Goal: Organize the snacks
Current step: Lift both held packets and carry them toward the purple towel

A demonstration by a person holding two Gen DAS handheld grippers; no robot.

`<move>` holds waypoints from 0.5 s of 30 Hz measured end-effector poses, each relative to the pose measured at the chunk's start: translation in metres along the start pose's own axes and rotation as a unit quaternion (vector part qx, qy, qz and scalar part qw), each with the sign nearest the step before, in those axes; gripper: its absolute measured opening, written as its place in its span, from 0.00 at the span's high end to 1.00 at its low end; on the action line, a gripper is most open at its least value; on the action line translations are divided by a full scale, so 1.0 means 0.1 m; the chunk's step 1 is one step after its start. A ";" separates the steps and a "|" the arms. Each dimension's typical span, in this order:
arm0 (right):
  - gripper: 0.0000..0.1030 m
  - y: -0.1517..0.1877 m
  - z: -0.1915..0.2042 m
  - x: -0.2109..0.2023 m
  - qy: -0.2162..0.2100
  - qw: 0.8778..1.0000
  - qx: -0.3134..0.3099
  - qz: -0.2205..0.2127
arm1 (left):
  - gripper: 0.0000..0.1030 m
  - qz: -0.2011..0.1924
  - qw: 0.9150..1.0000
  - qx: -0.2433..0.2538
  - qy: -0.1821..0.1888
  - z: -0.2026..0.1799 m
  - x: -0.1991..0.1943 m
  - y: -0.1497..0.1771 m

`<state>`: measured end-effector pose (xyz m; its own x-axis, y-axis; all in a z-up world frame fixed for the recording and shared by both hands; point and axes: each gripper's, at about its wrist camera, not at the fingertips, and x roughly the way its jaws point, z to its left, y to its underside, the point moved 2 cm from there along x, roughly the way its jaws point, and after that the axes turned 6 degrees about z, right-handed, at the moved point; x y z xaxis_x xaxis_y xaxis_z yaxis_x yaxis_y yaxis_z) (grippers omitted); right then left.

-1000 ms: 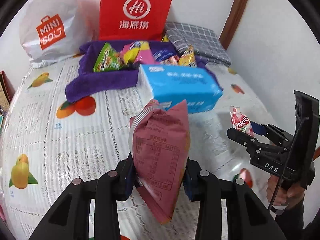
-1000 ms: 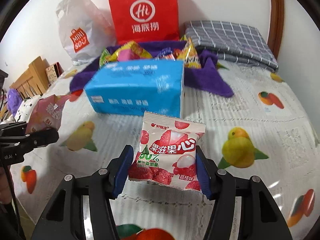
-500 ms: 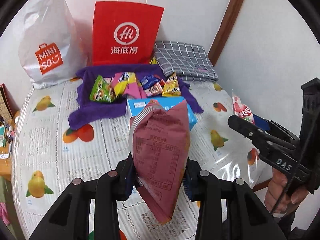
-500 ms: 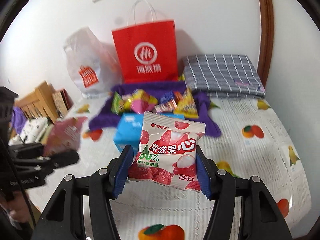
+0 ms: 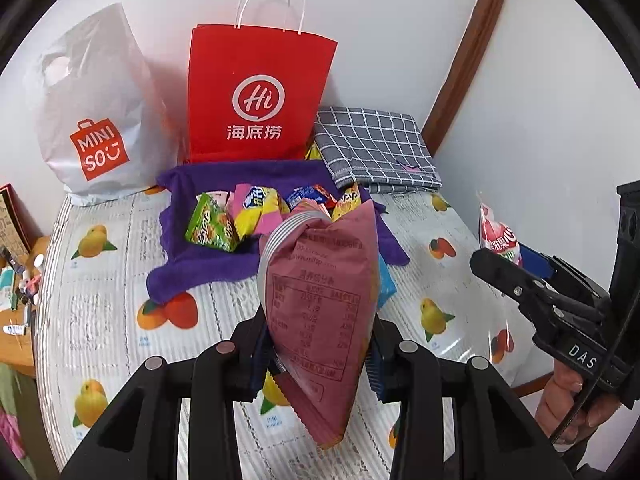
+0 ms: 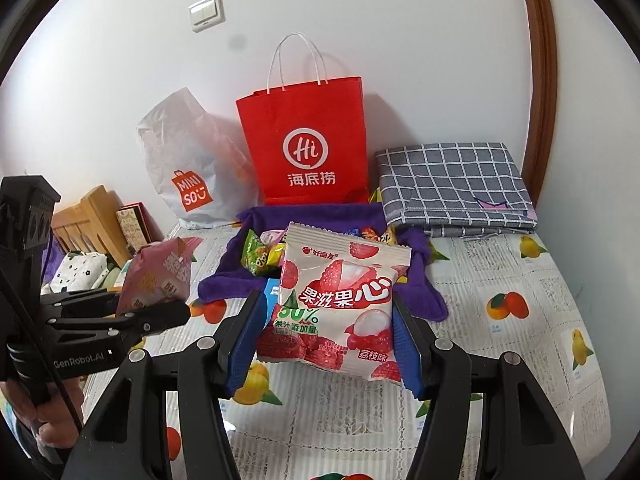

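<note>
While each claw clamps a snack — left claw [image 5: 318, 354] maroon pouch [image 5: 320, 308], right claw [image 6: 326, 338] lychee packet [image 6: 340, 304] — fruit-print tablecloth [image 6: 520, 320] meets white wall [image 6: 400, 20].

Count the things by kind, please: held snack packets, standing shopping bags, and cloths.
Held snack packets: 2, a maroon packet and a lychee packet.
Shopping bags: 2, a red paper bag and a white plastic bag.
Cloths: 2, a purple towel and a checked cloth.
Total: 6
</note>
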<state>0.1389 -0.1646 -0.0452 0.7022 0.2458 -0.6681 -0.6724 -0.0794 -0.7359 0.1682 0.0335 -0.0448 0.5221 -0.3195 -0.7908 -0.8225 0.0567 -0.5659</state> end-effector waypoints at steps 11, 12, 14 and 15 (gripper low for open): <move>0.42 -0.27 -0.01 0.11 -0.005 1.000 -0.009 0.009 | 0.64 -0.014 1.000 -0.008 -0.011 0.05 0.03 -0.26; 0.42 -0.31 -0.02 0.12 -0.006 1.000 -0.010 0.009 | 0.64 -0.015 1.000 -0.009 -0.011 0.05 0.04 -0.29; 0.42 -0.38 -0.03 0.15 -0.010 1.000 -0.011 0.011 | 0.64 -0.018 1.000 -0.011 -0.012 0.07 0.04 -0.35; 0.42 -0.41 -0.03 0.16 -0.012 1.000 -0.011 0.011 | 0.64 -0.020 1.000 -0.012 -0.012 0.07 0.04 -0.37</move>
<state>0.1786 -0.1606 -0.0264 0.6812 0.2663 -0.6819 -0.6824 -0.1063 -0.7232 0.2026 0.0369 -0.0286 0.5594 -0.2986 -0.7733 -0.8059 0.0224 -0.5916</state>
